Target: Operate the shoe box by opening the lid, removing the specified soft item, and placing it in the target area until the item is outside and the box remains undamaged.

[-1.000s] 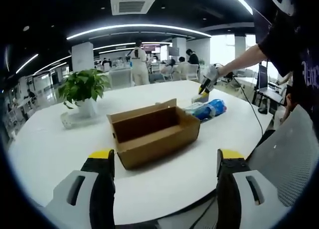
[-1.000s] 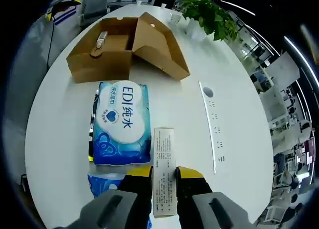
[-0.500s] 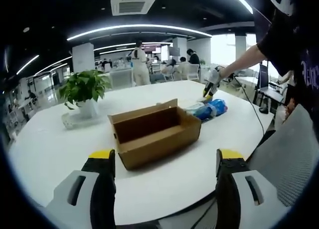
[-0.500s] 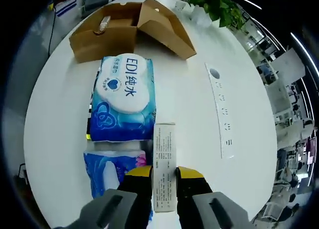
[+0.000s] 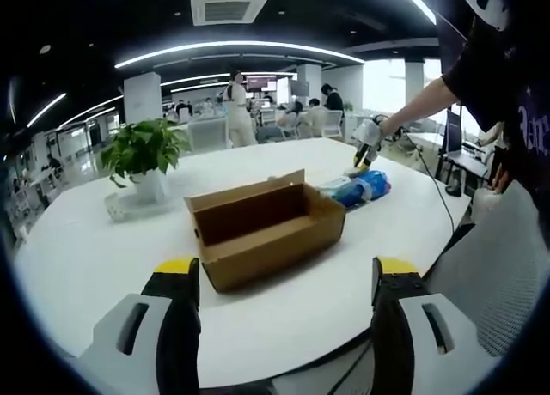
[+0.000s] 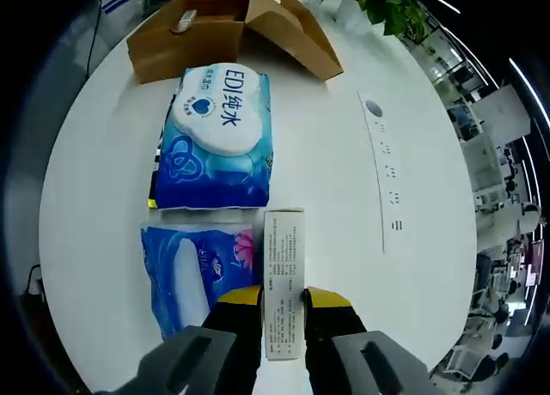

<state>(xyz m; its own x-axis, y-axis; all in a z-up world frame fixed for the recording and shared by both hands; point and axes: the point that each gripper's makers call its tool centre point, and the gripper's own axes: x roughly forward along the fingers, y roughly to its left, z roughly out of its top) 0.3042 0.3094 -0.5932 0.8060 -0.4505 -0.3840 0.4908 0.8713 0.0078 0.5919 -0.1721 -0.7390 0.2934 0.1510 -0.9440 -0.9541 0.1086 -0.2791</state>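
Note:
The brown cardboard shoe box (image 5: 262, 227) stands open on the white table (image 5: 77, 266), its lid folded back; in the right gripper view the same box (image 6: 193, 30) lies at the top with a small object inside. Two blue soft packs lie outside it: a wipes pack (image 6: 216, 137) and a second pack (image 6: 193, 270) nearer me, and they show as blue packs (image 5: 357, 189) right of the box. My right gripper (image 6: 284, 305) is shut on a slim white printed carton (image 6: 284, 283) above the table. My left gripper (image 5: 279, 279) stands open before the box, holding nothing.
A potted green plant (image 5: 144, 154) stands behind the box at the left. A strip of sockets (image 6: 384, 185) runs along the table's right part. The person's arm (image 5: 421, 103) reaches over the packs. People and desks fill the office behind.
My right gripper has drawn back from the box with the white carton, so the second blue pack has come fully into view. The left gripper has stayed still and open.

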